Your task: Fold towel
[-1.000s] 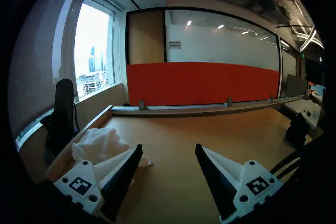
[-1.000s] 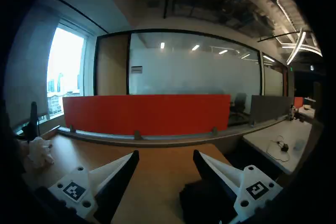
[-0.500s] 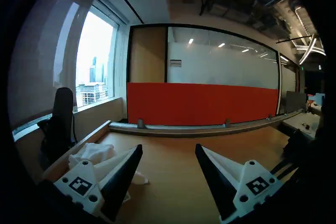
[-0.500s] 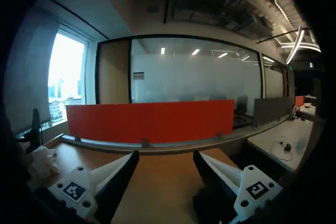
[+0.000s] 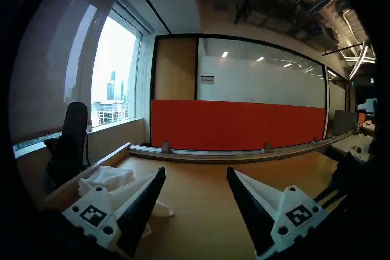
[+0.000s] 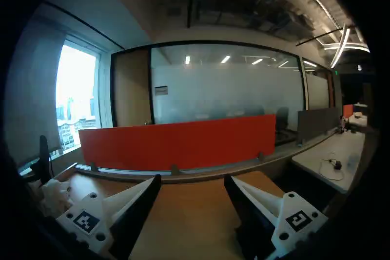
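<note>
A crumpled white towel [image 5: 109, 179] lies on the wooden desk [image 5: 204, 196] at its left edge, partly hidden behind the left finger of my left gripper [image 5: 196, 174]. That gripper hovers open above the desk with nothing between its fingers. In the right gripper view the same towel [image 6: 53, 196] shows as a small white heap at the far left. My right gripper [image 6: 192, 182] also stands open and empty over the desk [image 6: 190, 216], well to the right of the towel.
A red divider panel [image 5: 234, 124] runs along the desk's far edge. A black office chair [image 5: 70, 148] stands left of the desk by the window. A dark object [image 5: 348, 172] sits at the desk's right. Another desk [image 6: 336, 155] with small items lies farther right.
Both views have tilted upward, so more ceiling shows and less desk. The towel lies where it was. Both grippers stay open.
</note>
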A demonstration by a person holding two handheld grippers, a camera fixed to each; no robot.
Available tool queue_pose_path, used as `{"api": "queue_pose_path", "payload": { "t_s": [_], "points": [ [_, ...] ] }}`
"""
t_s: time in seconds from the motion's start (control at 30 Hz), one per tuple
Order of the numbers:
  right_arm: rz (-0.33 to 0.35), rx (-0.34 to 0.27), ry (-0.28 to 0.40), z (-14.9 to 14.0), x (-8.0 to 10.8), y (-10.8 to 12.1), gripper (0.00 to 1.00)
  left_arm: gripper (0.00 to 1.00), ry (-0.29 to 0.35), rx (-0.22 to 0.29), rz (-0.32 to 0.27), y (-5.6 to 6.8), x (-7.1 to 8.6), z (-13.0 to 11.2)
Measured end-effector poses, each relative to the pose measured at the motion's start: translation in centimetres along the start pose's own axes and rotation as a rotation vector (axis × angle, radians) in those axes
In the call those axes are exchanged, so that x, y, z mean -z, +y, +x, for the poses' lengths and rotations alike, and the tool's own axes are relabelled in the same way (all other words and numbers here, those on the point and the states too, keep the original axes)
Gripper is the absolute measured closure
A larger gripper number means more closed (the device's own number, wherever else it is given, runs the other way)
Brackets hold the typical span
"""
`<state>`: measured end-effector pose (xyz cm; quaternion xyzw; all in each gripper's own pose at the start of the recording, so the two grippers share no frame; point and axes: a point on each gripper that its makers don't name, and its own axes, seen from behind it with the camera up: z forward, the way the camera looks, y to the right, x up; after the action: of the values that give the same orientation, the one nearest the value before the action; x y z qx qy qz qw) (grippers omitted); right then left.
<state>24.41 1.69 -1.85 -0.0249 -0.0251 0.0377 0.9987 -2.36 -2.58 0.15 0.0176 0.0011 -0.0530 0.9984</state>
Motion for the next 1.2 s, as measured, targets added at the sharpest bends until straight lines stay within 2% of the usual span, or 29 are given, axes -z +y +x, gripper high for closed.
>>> {"api": "queue_pose_path", "payload": {
  "t_s": [0.17, 0.4, 0.6, 0.8, 1.2],
  "points": [
    [0.003, -0.007, -0.003, -0.6, -0.2, -0.5, 0.0, 0.07, 0.027, -0.014, 0.003, -0.2, 0.2, -1.3],
    [0.003, 0.008, 0.001, -1.4, -0.8, -1.0, 0.0, 0.07, 0.035, -0.034, 0.008, -0.8, 0.3, -4.6],
    [0.01, -0.014, -0.004, -3.1, -1.3, -1.5, 0.0, 0.07, 0.037, -0.038, 0.017, -0.9, 0.3, -7.4],
    [0.022, 0.002, -0.024, -5.3, -1.7, -2.3, 0.01, 0.07, 0.047, -0.033, 0.021, -1.1, 0.1, -9.3],
    [0.033, 0.011, -0.048, -7.4, -2.7, -3.5, 0.01, 0.07, 0.061, -0.022, 0.01, 0.0, -0.8, -11.6]
  ]
}}
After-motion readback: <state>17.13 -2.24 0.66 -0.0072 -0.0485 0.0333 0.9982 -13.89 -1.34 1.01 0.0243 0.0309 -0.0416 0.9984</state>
